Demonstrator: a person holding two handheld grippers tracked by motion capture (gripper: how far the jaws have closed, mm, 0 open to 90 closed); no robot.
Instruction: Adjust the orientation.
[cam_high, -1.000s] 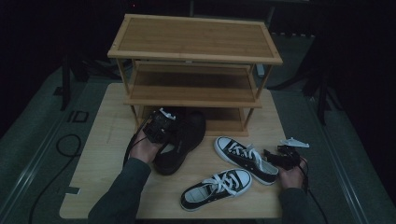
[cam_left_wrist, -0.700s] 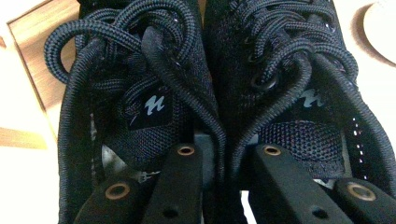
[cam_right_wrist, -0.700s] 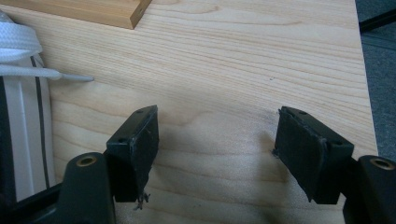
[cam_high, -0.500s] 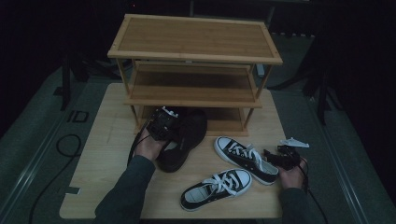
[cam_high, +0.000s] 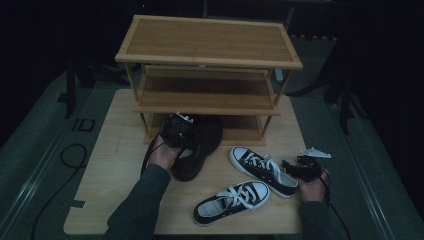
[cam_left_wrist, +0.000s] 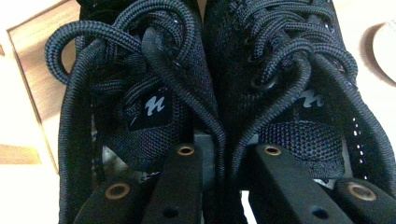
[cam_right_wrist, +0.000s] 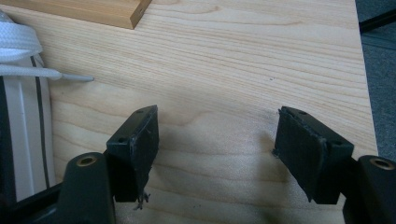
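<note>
My left gripper (cam_high: 176, 134) clamps the black shoes (cam_left_wrist: 205, 88) at the rack's (cam_high: 210, 60) bottom shelf — right gripper (cam_right_wrist: 217, 154) wide open, empty.

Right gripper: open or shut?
Open. The right gripper has its jaws standing wide apart over bare table, nothing between them.

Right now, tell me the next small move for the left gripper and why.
Probably ease the pair of black shoes forward onto the bottom shelf of the wooden rack. The left gripper is shut on the two inner collars, pinching the shoes side by side, and their toes already point under the rack. The right gripper rests open on the table.
</note>
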